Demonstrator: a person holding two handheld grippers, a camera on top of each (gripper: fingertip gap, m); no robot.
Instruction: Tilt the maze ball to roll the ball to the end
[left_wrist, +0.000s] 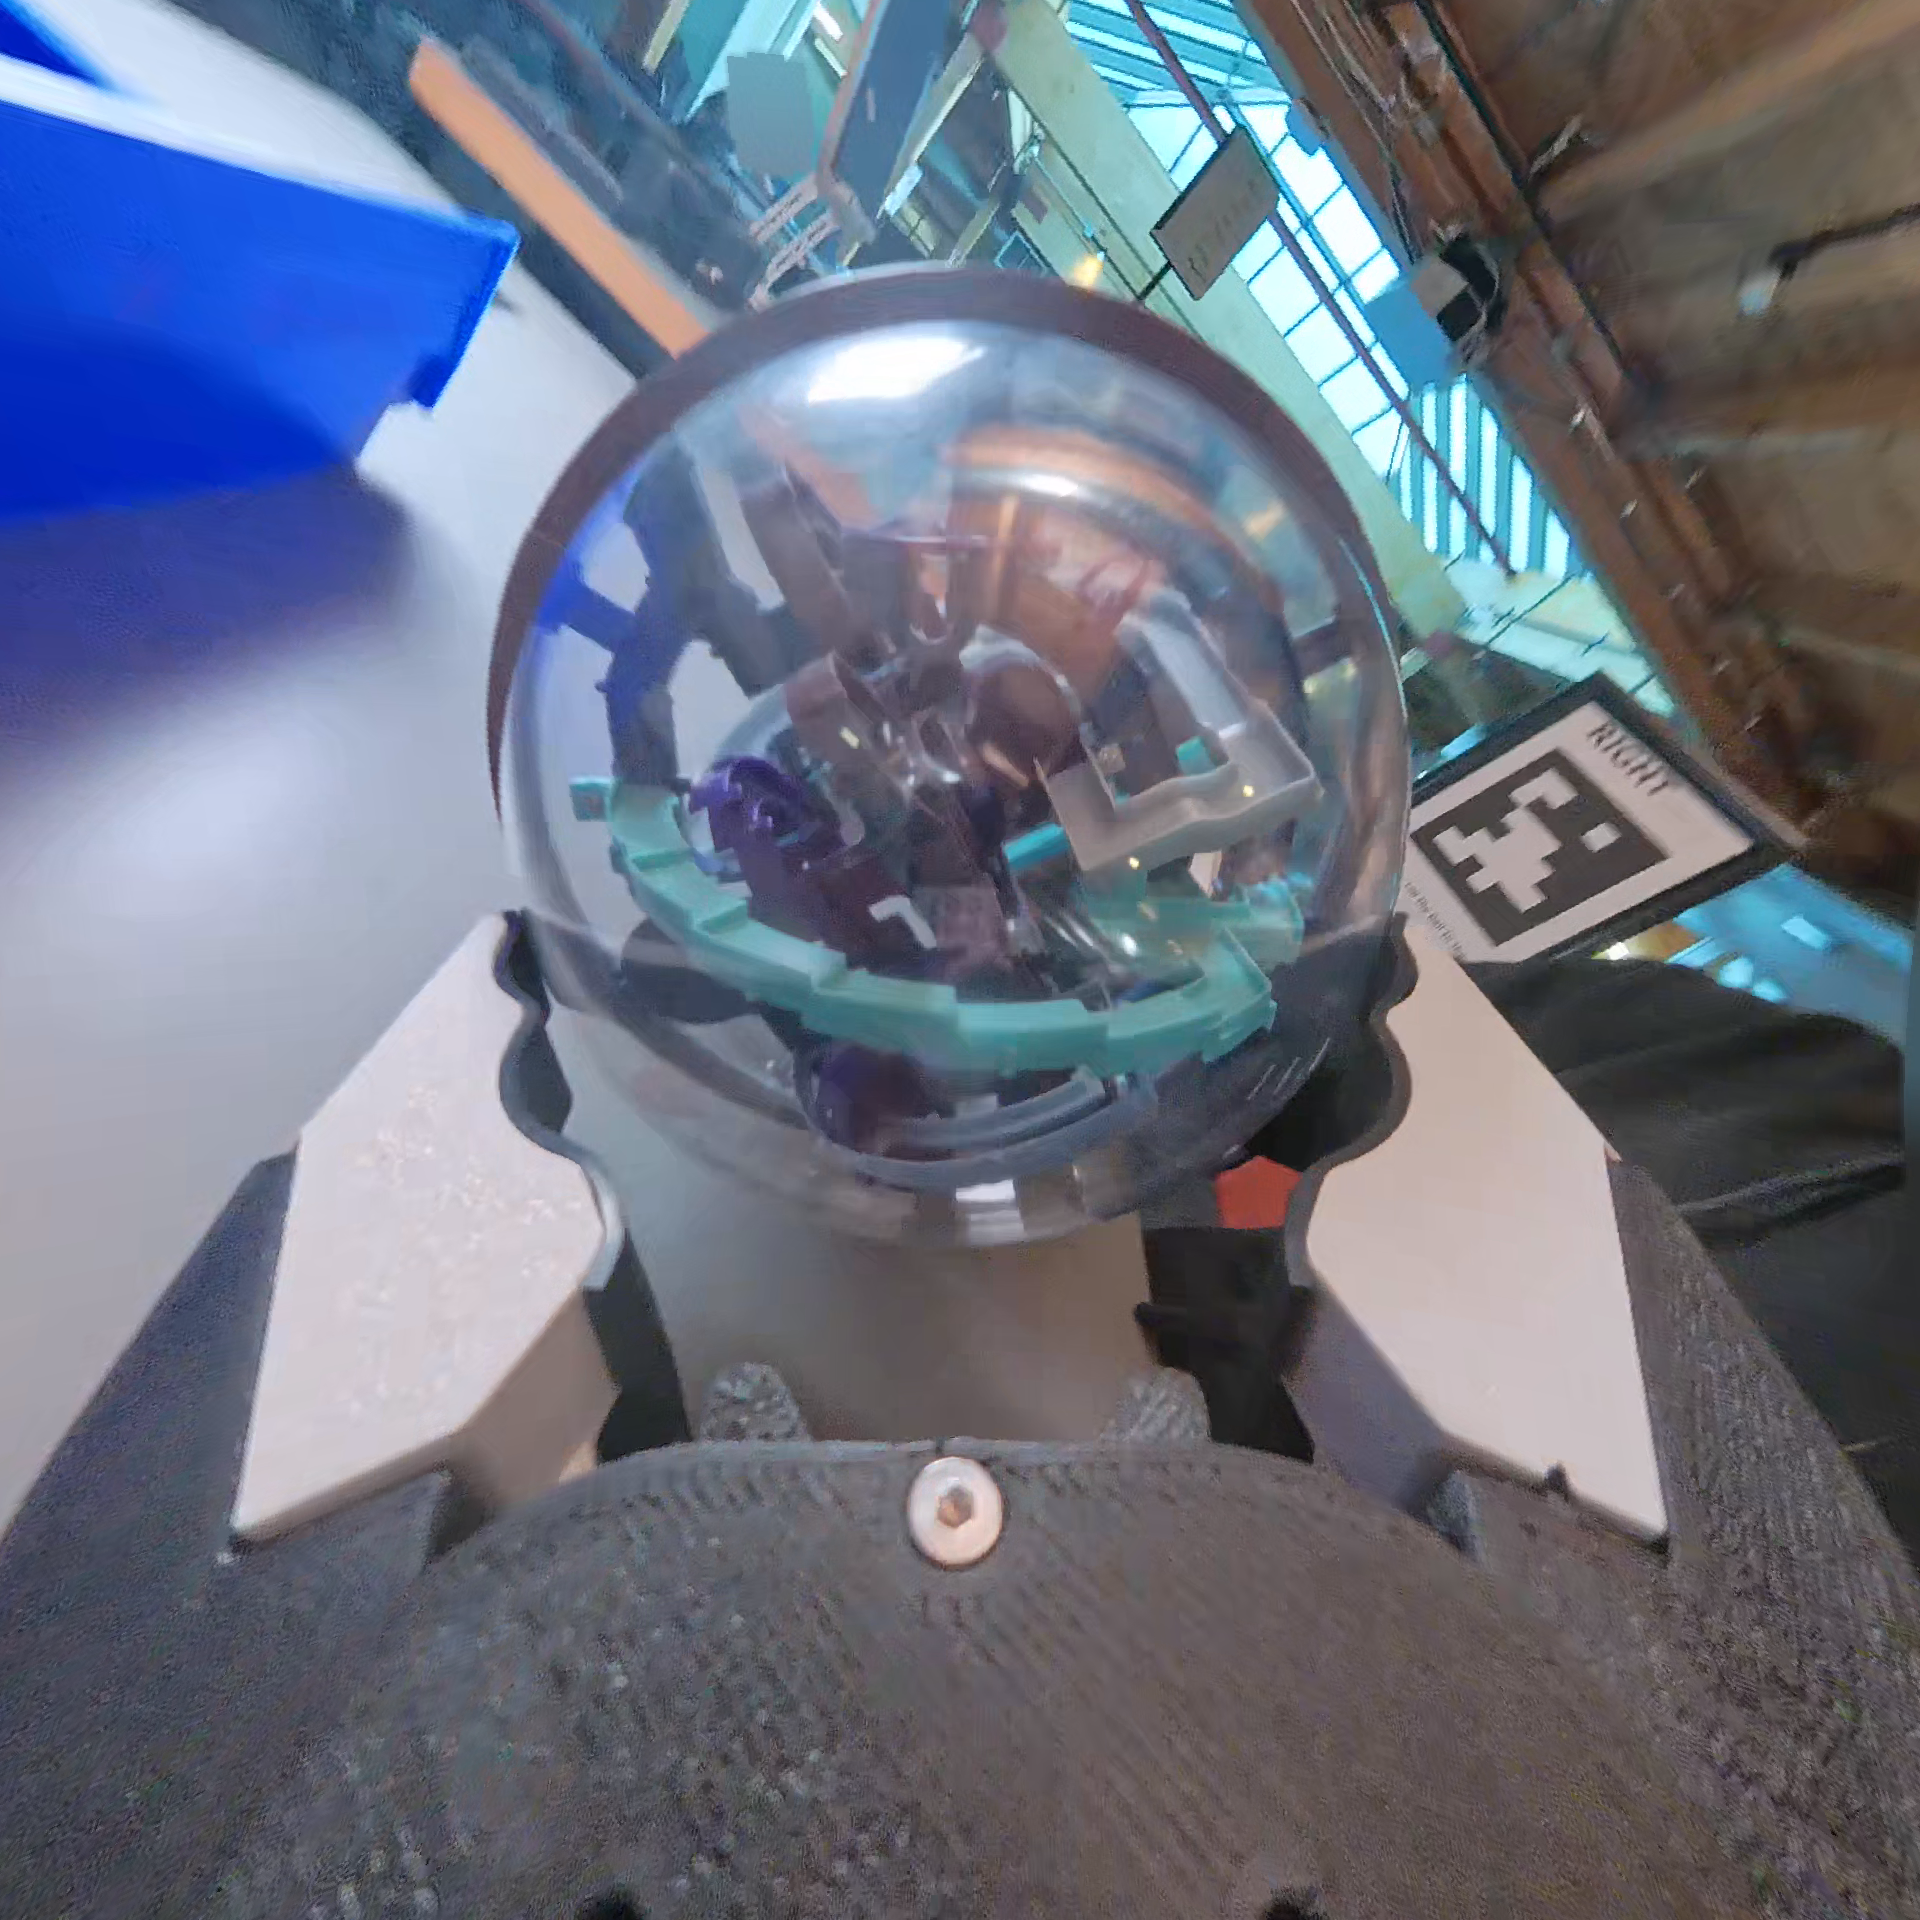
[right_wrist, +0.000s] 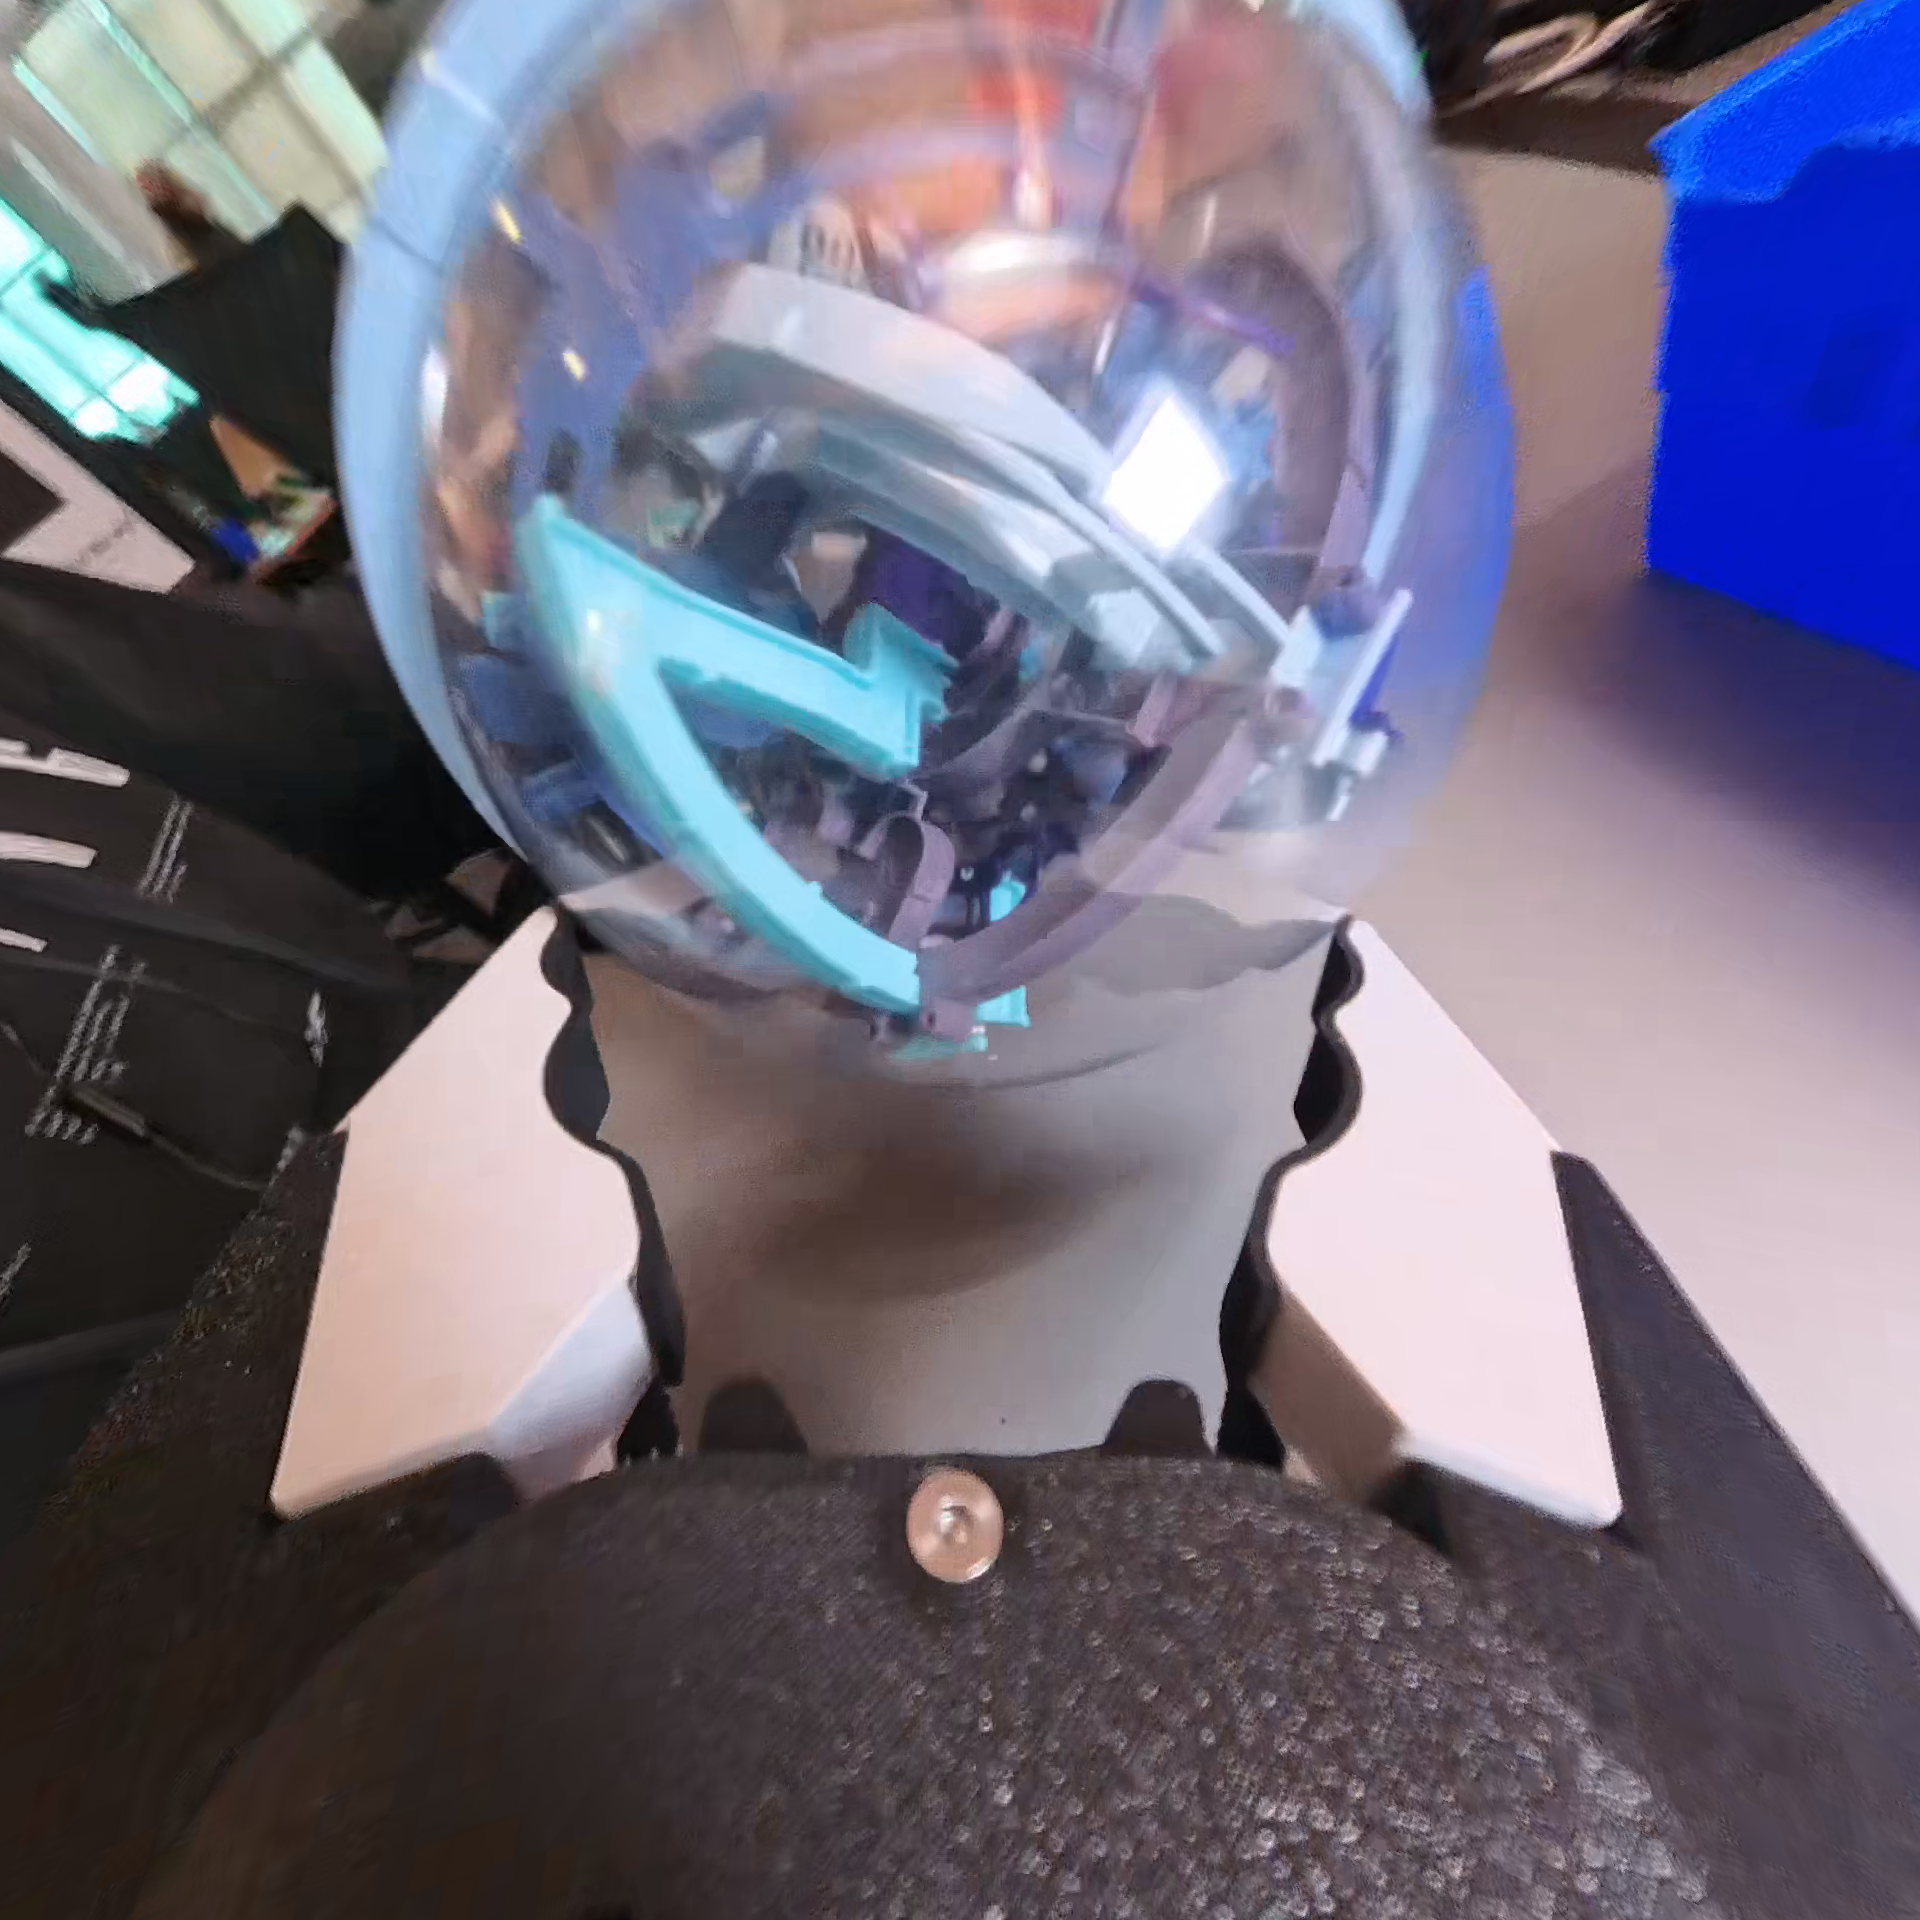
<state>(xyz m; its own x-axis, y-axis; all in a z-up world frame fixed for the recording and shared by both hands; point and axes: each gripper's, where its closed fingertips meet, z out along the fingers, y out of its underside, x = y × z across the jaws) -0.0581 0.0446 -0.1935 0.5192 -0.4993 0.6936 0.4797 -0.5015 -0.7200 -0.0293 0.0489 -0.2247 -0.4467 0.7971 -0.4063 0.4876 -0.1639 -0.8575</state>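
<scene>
The clear maze ball (left_wrist: 951, 758) is held off the white table (left_wrist: 208, 831), clamped between the left gripper (left_wrist: 951, 966) and right gripper (right_wrist: 951, 935) fingertips. Each pair of jaws grips its lower shell, likely so both wrists can share the tilting. A blue bin (right_wrist: 1787, 343) stands beside the ball; the small ball inside cannot be made out.

You are at a pale grey table (left_wrist: 208, 831) with a blue bin (left_wrist: 187, 312) on it. Behind it you see bright windows (left_wrist: 1382, 343) and a brown wall (left_wrist: 1714, 416).

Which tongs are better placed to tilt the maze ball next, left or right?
Likely both together. The left tongs and right tongs each clamp the clear plastic maze ball. If one leads, left: its view is sharper, though the small ball isn't discernible.
</scene>
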